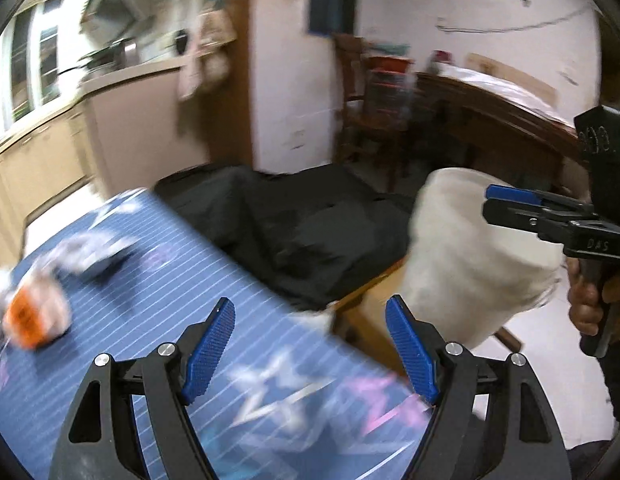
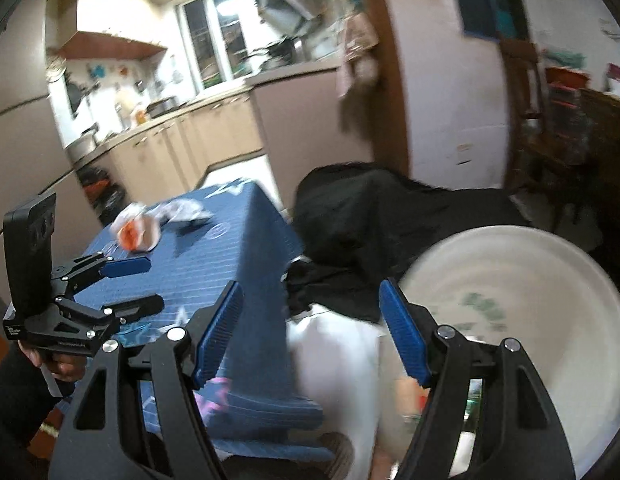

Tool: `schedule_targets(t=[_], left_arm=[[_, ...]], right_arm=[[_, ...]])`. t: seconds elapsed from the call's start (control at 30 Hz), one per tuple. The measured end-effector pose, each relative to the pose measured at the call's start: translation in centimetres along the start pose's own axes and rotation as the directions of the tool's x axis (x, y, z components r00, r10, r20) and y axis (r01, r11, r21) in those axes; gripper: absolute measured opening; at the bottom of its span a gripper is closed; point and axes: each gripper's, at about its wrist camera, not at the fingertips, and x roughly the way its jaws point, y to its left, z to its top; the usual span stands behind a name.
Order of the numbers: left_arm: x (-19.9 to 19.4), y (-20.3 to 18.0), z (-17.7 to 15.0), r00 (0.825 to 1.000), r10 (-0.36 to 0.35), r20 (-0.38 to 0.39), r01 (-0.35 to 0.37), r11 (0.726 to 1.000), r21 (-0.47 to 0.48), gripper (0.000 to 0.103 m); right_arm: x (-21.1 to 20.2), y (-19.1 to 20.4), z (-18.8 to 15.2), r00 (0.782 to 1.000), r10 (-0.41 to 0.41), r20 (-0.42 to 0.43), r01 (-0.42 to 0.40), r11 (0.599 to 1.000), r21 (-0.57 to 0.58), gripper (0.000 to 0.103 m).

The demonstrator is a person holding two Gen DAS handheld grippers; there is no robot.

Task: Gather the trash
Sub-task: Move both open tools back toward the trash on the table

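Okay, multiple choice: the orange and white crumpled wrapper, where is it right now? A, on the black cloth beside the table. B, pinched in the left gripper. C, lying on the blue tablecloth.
C: the orange and white wrapper lies on the blue tablecloth, while the left gripper is open and empty.

We see a blue tablecloth (image 1: 213, 264) crossed by thin white stripes, with white and pink star shapes. On it lie an orange-and-white wrapper (image 1: 33, 316) and a crumpled white-and-dark scrap (image 1: 97, 252). Our left gripper (image 1: 310, 350) and right gripper (image 2: 312, 330) are black with textured blue pads. The paper bowl (image 2: 510, 320) is off-white with green print inside. Black fabric (image 1: 293, 224) lies beyond.
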Motion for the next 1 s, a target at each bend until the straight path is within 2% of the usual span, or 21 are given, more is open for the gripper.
schedule_targets(t=[0.17,0.33,0.53,0.67,0.77,0.9,0.97,1.0], left_arm=[[-2.3,6.3,-3.6,0.994,0.102,-0.029,-0.105,0.987,-0.123,0.078],[-4.4,12.5,-6.8,0.976,0.207,-0.07,-0.218,0.947,-0.235,0.078],[-7.2,18.5,-9.0,0.943,0.317,-0.101,-0.332,0.88,-0.339,0.078],[-8.8,21.8,-9.1,0.917,0.382,-0.113,-0.396,0.845,-0.359,0.078],[-9.9,24.7,-8.5,0.89,0.441,-0.116,-0.453,0.821,-0.347,0.079],[-10.8,29.0,-7.9,0.858,0.495,-0.135,-0.507,0.777,-0.373,0.079],[-11.5,30.9,-7.8,0.85,0.509,-0.138,-0.517,0.751,-0.41,0.079],[-11.8,31.4,-7.8,0.852,0.507,-0.131,-0.51,0.747,-0.425,0.079]], right_arm=[[4.8,4.6,0.4,0.993,0.091,-0.074,-0.094,0.994,-0.049,0.068],[8.4,9.7,0.9,0.974,0.177,-0.139,-0.194,0.974,-0.117,0.068],[13.1,16.1,2.3,0.921,0.314,-0.231,-0.358,0.914,-0.188,0.068],[17.1,20.5,3.7,0.881,0.381,-0.28,-0.446,0.866,-0.225,0.068],[20.0,22.6,4.6,0.858,0.402,-0.318,-0.482,0.844,-0.234,0.068],[23.2,23.7,5.5,0.841,0.415,-0.346,-0.502,0.838,-0.215,0.068],[24.4,24.1,5.8,0.825,0.438,-0.357,-0.526,0.826,-0.202,0.068],[24.7,24.2,5.8,0.821,0.443,-0.36,-0.533,0.822,-0.202,0.068]])
